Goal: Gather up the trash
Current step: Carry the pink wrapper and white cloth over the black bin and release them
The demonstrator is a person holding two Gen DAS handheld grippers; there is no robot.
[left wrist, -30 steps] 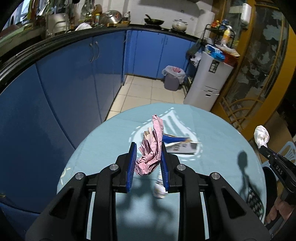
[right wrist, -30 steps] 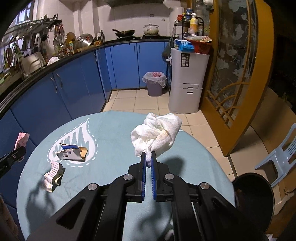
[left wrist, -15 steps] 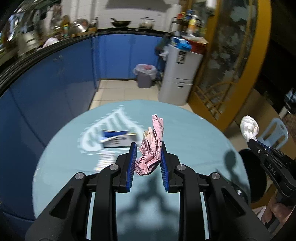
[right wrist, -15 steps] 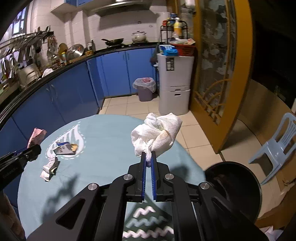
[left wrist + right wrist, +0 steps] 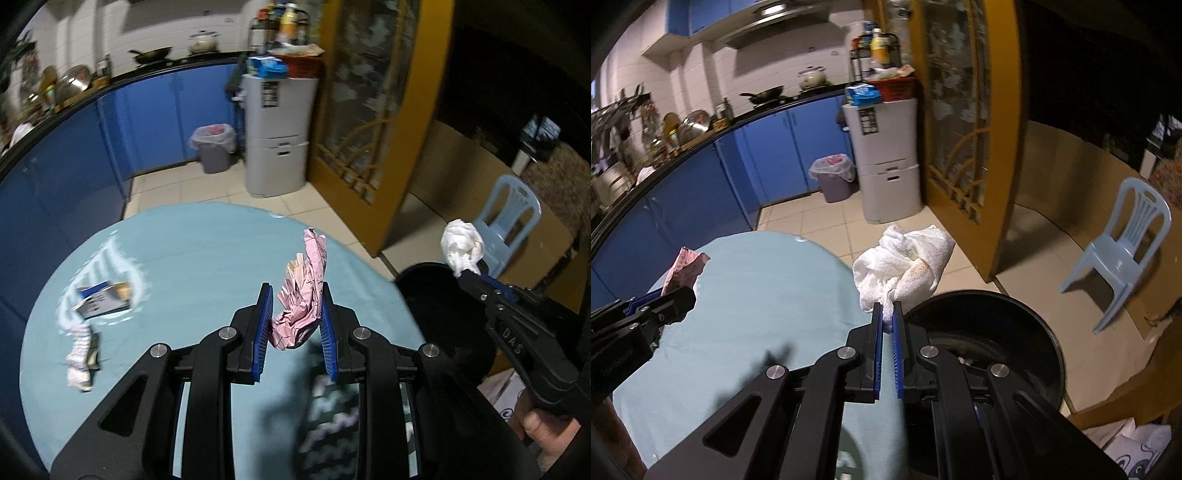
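- black bin (image 5: 1027, 325) interior dark, contents unreadable.
- left gripper (image 5: 297, 306) angled downward, jaws clamped on pink wrapper (image 5: 301, 299).
- right gripper (image 5: 886, 317) angled downward, jaws nearly closed, pinching white tissue (image 5: 905, 262).

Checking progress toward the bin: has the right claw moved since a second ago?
Yes. The right claw, holding the tissue, moved rightward off the table toward the black bin.

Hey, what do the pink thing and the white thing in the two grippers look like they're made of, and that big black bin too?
Pink wad, clamped in the left gripper: thin printed paper or wrapper, matte, sharply creased. White wad in the right gripper: soft paper towel or tissue, fuzzy, with a brownish stain. Black bin: probably smooth plastic; its rim has a dull sheen, though the look leaves it open.
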